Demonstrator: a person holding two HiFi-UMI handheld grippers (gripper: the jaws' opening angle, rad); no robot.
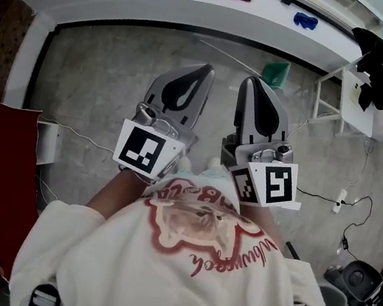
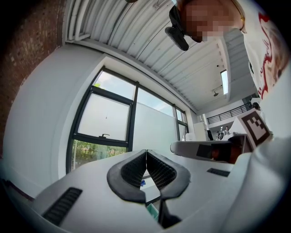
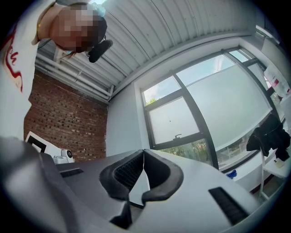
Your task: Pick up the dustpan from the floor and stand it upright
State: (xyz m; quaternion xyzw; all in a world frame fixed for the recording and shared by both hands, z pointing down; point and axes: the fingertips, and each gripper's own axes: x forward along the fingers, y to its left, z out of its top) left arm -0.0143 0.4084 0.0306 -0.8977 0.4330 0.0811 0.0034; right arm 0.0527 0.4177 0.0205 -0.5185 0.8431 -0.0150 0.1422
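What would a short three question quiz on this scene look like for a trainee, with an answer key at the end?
1. True or false: the left tool has something gripped between its jaws.
2. Pick one. The green object ahead of both tools is: A, on the floor; B, in the left tool; C, on the windowsill.
3. Fill the gap: the jaws of the right tool are ____.

Key: 1 false, its jaws meet with nothing between them. 2 A. 3 shut.
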